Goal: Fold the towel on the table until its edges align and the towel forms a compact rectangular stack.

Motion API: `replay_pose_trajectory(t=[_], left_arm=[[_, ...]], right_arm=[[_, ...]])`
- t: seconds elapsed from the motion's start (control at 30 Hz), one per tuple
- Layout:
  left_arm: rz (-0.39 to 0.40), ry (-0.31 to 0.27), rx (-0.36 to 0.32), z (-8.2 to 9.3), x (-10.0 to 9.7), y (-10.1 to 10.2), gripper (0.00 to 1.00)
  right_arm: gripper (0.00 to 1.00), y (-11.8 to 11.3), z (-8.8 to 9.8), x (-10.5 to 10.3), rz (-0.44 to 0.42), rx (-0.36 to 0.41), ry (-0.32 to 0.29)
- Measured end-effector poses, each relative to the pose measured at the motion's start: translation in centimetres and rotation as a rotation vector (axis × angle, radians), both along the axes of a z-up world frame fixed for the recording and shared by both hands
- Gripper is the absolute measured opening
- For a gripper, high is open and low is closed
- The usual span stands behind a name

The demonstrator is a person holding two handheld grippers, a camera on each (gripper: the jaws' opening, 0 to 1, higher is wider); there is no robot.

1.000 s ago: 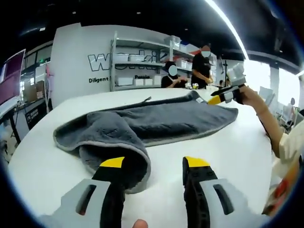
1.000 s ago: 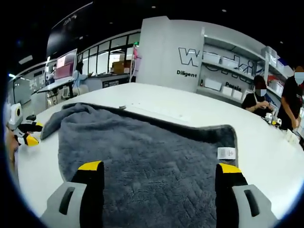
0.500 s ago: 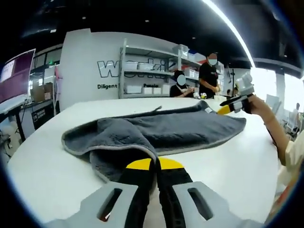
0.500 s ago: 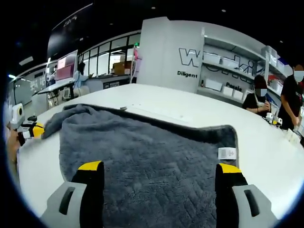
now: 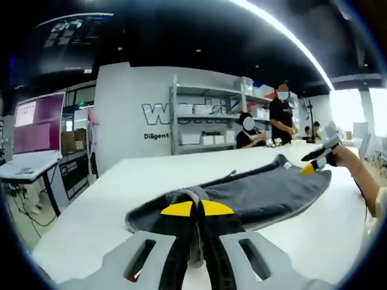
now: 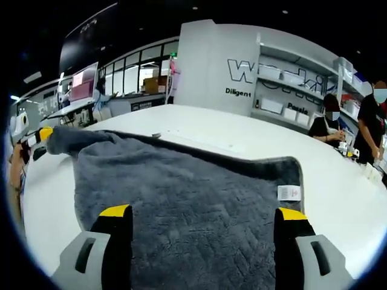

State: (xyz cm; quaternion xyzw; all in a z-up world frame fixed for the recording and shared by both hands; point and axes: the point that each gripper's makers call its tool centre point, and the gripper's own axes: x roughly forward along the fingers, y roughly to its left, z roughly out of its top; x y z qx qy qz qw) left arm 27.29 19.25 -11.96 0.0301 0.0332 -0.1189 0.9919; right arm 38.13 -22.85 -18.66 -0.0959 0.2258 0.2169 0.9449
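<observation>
A dark grey towel (image 5: 266,193) with a pale hem lies spread on the white table (image 5: 115,193). My left gripper (image 5: 195,209) is shut on the towel's near folded edge, which is raised off the table. At the towel's far end the right gripper (image 5: 315,163) shows small in a person's hand. In the right gripper view the towel (image 6: 193,193) stretches out under my right gripper (image 6: 202,214), whose jaws stand wide open above the cloth. A white label (image 6: 288,193) sits near the towel's right corner. The left gripper (image 6: 37,136) holds the lifted far-left corner.
Bare white table (image 6: 205,130) runs beyond the towel. Shelves with boxes (image 5: 205,121) stand against a lettered wall, with two people (image 5: 283,118) beside them. A desk with a monitor (image 5: 36,130) stands off the table's left side.
My left gripper closed on the towel's near edge and lifted it off the table, pulling that end up and taut. The right gripper stayed open over the towel.
</observation>
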Motion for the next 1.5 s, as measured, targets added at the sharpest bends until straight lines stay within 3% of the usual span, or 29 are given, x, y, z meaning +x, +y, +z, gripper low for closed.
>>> replay_pose_trajectory(t=[0.13, 0.33, 0.47, 0.8, 1.07, 1.2, 1.5], left_arm=[[0.048, -0.011, 0.024, 1.2, 0.6, 2.4, 0.03], [0.158, 0.032, 0.044, 1.3, 0.8, 7.3, 0.03], [0.222, 0.105, 0.066, -0.1, 0.6, 10.3, 0.04], [0.318, 0.293, 0.148, -5.2, -0.4, 14.6, 0.04], [0.359, 0.42, 0.203, -8.0, -1.4, 16.3, 0.04], [0.382, 0.438, 0.245, -8.7, -1.6, 16.7, 0.06], [0.388, 0.421, 0.273, -8.9, -1.6, 16.7, 0.33]], right_arm=[[0.99, 0.0, -0.1, 0.0, 0.001, -0.003, 0.003], [0.99, 0.0, -0.4, -0.1, 0.003, -0.012, 0.012], [0.99, 0.0, -0.4, -0.1, 0.004, -0.017, 0.014], [0.99, -0.1, -0.6, 0.1, 0.0, -0.021, 0.023], [0.99, -0.2, -0.8, 0.0, 0.001, -0.028, 0.031], [0.99, -0.2, -1.1, 0.0, 0.005, -0.037, 0.041], [0.99, 0.0, -1.2, -0.1, 0.013, -0.039, 0.047]])
